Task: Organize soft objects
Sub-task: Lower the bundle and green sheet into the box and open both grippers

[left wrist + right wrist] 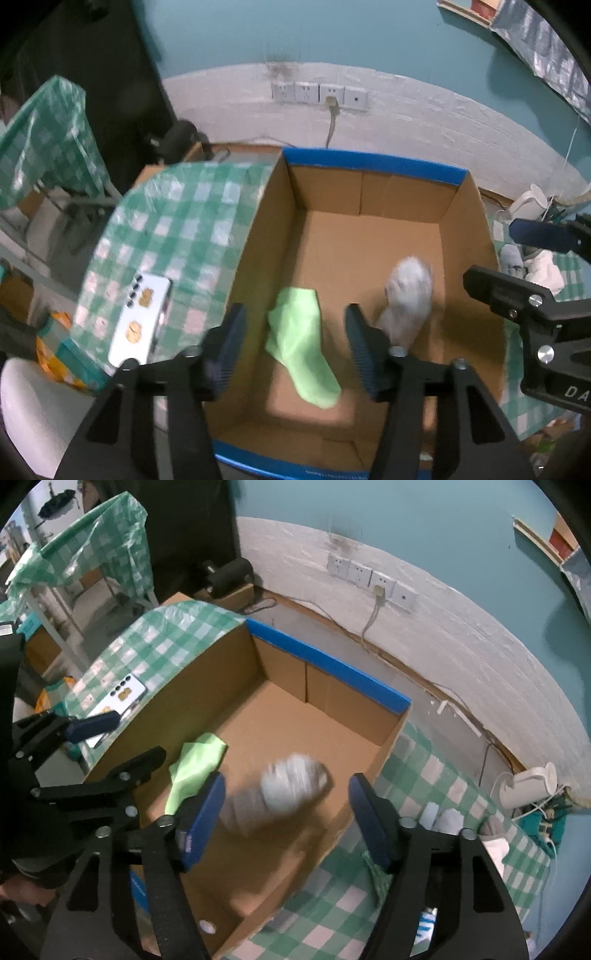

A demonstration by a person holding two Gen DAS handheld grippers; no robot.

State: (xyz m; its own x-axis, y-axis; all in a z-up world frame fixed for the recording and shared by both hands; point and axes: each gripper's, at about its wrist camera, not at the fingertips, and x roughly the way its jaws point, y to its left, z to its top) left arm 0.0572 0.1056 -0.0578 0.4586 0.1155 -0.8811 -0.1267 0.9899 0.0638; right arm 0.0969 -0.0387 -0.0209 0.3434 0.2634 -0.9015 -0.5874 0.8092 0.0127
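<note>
My right gripper [286,805] and left gripper [293,345] both hang spread and empty over the box [373,168]; I judge the remaining socks [445,819] on the table need firm mid-body pinches.

A green-checked table [343,897] carries a cardboard box [388,760], a phone [142,321] — and loose socks [543,271].

We're running matte black frames on the left gripper [293,345] and right gripper [286,818], wearing blue ribbed pads [202,816] and silver screws [546,353].
</note>
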